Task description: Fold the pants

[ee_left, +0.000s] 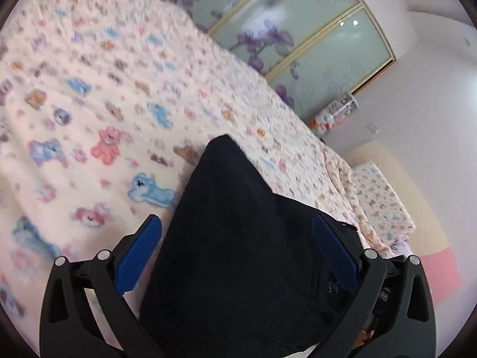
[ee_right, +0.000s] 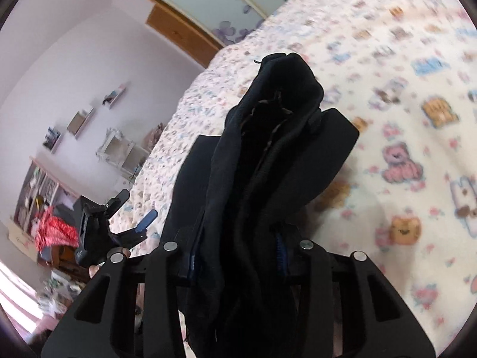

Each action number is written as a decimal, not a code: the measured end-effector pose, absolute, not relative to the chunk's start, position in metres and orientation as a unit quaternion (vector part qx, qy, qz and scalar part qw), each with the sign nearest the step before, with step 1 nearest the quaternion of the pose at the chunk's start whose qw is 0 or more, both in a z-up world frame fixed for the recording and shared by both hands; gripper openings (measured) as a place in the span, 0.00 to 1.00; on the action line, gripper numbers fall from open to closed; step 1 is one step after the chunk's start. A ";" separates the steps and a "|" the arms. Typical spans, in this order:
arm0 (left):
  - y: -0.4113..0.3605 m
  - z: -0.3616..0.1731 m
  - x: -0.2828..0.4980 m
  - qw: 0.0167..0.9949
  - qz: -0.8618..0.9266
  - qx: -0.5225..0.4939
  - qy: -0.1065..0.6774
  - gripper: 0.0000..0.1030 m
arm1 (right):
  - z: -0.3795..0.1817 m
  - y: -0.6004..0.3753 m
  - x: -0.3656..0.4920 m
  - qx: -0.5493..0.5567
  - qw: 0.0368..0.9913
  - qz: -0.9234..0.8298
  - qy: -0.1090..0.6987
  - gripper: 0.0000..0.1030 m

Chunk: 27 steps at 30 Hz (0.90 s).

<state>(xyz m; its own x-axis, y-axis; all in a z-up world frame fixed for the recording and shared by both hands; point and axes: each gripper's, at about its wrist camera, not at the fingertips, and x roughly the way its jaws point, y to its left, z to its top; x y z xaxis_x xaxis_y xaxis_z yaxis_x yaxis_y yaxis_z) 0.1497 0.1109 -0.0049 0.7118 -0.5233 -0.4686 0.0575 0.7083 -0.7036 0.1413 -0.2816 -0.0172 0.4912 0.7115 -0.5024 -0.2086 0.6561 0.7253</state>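
Observation:
The dark navy pants [ee_left: 229, 238] lie on a bed with a teddy-bear print blanket [ee_left: 89, 104]. In the left wrist view my left gripper [ee_left: 238, 232] is open, its blue pads [ee_left: 140, 250] wide apart on either side of the pants, not clamping them. In the right wrist view my right gripper [ee_right: 235, 256] is shut on a bunched fold of the pants [ee_right: 268, 149], which rises up in front of the camera above the blanket [ee_right: 402, 119]. The left gripper [ee_right: 119, 226] shows at the left, open, beside the pants.
A wardrobe with frosted flower-print sliding doors [ee_left: 298, 38] stands beyond the bed. A pillow [ee_left: 378, 197] lies at the bed's right end. Wall shelves [ee_right: 80, 122] and clutter with a red cloth [ee_right: 53, 232] are at the left in the right wrist view.

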 end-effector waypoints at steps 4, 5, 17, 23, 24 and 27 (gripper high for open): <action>0.121 -0.029 0.177 0.811 -0.192 -0.385 0.397 0.98 | -0.021 -0.285 0.140 0.306 0.807 0.282 0.419 0.39; 0.123 -0.035 0.184 0.795 -0.204 -0.399 0.409 0.97 | -0.022 -0.286 0.140 0.308 0.807 0.281 0.419 0.39; 0.111 -0.061 0.213 0.742 -0.258 -0.405 0.467 0.43 | -0.037 -0.291 0.144 0.325 0.802 0.254 0.432 0.39; 0.100 -0.045 0.205 0.775 -0.249 -0.377 0.441 0.22 | -0.030 -0.290 0.140 0.333 0.810 0.245 0.415 0.37; 0.097 -0.041 0.203 0.781 -0.250 -0.372 0.434 0.21 | -0.029 -0.291 0.139 0.340 0.810 0.245 0.411 0.37; 0.094 -0.029 0.195 0.793 -0.264 -0.370 0.406 0.18 | -0.026 -0.296 0.140 0.353 0.810 0.248 0.397 0.35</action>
